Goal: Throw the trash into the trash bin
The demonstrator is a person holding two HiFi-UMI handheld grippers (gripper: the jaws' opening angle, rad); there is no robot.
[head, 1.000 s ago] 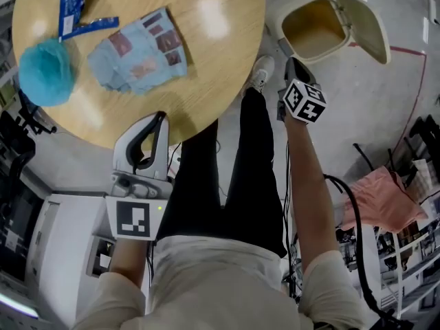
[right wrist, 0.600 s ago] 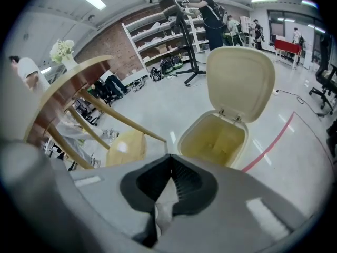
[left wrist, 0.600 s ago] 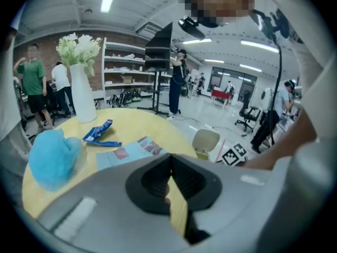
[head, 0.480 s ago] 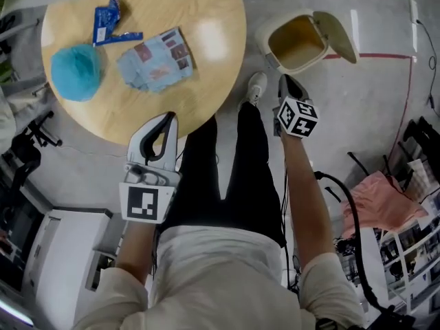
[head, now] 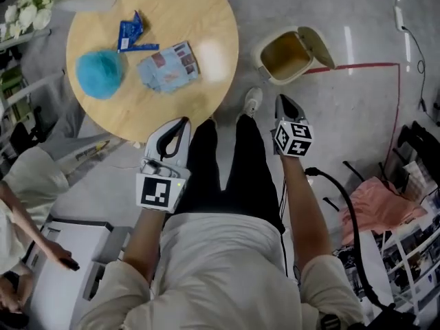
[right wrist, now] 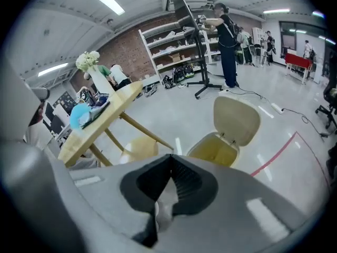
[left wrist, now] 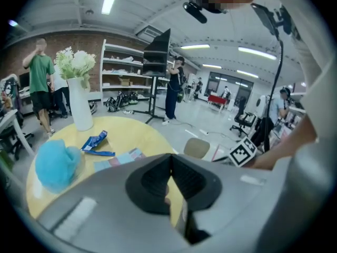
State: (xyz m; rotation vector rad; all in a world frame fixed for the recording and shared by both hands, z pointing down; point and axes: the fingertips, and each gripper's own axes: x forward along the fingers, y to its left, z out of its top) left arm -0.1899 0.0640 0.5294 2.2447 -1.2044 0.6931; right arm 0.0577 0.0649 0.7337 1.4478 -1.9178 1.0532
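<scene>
While both grippers hang out in front of the person's legs, the trash lies up on the round wooden surface point(head: 206, 19). There's a crumpled blue wrapper point(head: 130, 36) toward the far side and a pale blue packet point(head: 168, 66) with pinkish patches just beside it, nearer the person. Left of those sits a fluffy teal lump point(head: 101, 74), maybe a pompom or a cloth, hard to say from up here.

The left gripper point(head: 182, 120) sits at the near edge of the surface, fingers pressed tip to tip, nothing between them. The right gripper point(head: 280, 98) is next to the white shoe point(head: 253, 102), fingers also closed together and empty.

The cream trash bin point(head: 261, 55) stands on the floor right of the surface, apart from it, lid point(head: 317, 47) flipped up, mouth open. A white vase point(left wrist: 80, 107) of flowers stands at the surface's far side.
</scene>
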